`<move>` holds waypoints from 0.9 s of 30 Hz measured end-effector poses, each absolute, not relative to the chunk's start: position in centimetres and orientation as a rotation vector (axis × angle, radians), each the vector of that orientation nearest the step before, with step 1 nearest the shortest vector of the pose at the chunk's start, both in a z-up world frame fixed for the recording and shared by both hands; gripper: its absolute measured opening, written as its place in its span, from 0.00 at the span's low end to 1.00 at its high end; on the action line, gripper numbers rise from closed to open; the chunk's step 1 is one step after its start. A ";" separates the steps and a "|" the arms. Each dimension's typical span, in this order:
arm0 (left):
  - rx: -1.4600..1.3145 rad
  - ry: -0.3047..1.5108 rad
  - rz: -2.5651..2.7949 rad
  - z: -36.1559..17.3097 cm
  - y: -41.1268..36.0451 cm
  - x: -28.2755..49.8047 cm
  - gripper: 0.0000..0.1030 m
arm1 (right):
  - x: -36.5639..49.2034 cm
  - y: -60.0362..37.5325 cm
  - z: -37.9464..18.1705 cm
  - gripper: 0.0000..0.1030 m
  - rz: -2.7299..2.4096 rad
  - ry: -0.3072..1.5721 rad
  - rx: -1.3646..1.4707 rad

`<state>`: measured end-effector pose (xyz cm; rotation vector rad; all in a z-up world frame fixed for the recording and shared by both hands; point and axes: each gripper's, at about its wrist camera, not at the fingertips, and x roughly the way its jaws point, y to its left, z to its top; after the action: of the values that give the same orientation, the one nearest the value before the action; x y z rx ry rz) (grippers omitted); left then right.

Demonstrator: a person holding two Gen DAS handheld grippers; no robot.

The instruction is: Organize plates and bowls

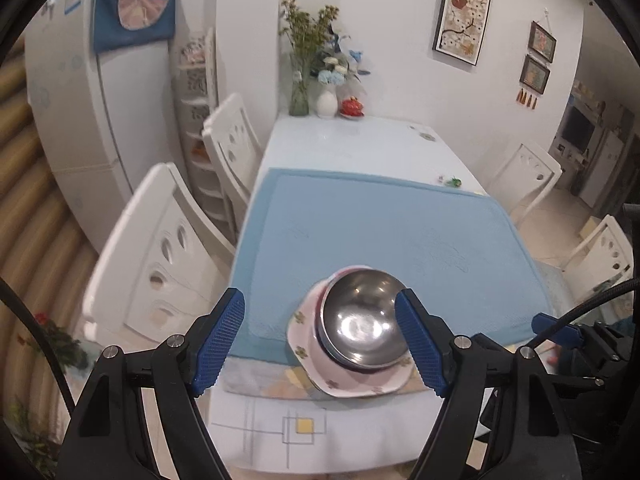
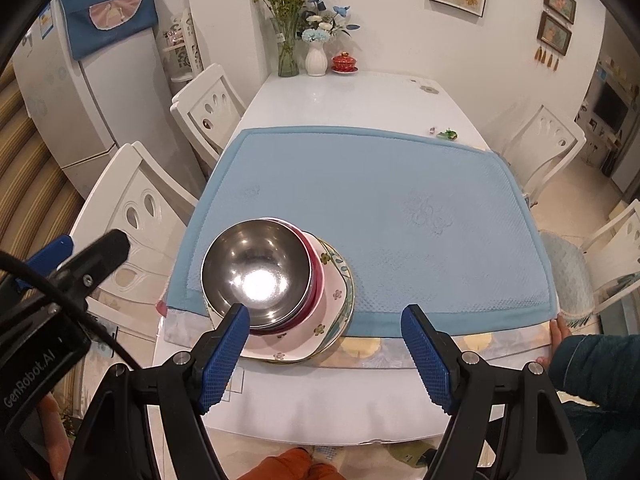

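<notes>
A steel bowl [image 1: 360,316] [image 2: 256,270] sits nested in a red bowl [image 2: 316,268], on a pink flowered square plate [image 1: 352,380] [image 2: 312,332] that lies on a green-rimmed plate [image 2: 347,280]. The stack stands at the near edge of the blue mat [image 1: 380,232] [image 2: 380,208]. My left gripper [image 1: 320,336] is open and empty above the stack, its right pad beside the steel bowl's rim. My right gripper [image 2: 326,350] is open and empty, just right of the stack. The left gripper's body shows in the right wrist view [image 2: 80,268].
White table [image 2: 344,92] with vases of flowers [image 2: 316,36] and a red lidded cup [image 2: 344,62] at the far end. A small green item [image 2: 448,134] lies past the mat. White chairs [image 1: 160,248] [image 2: 548,140] stand on both sides. A fridge [image 1: 88,112] is at left.
</notes>
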<state>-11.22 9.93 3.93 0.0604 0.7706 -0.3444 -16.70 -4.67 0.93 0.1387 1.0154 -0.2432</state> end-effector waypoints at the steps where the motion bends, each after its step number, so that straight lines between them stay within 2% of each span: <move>1: 0.070 0.762 -0.342 4.1 9.9 -11.3 0.74 | -16.7 -4.7 0.9 0.74 -0.243 1.015 0.141; 15: 0.086 0.777 -0.281 4.1 9.7 -10.5 0.74 | -16.6 -5.1 0.6 0.74 -0.235 1.023 0.163; 23: 0.104 0.724 -0.279 5.3 9.4 -10.4 0.74 | -15.9 -5.5 1.0 0.74 -0.224 1.007 0.189; 27: 0.097 0.738 -0.280 5.6 9.3 -9.4 0.78 | -15.3 -5.5 1.3 0.74 -0.227 0.989 0.196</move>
<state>-9.40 9.29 5.56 0.0973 0.7380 -0.2800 -15.35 -5.52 1.32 0.1958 0.9894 -0.2274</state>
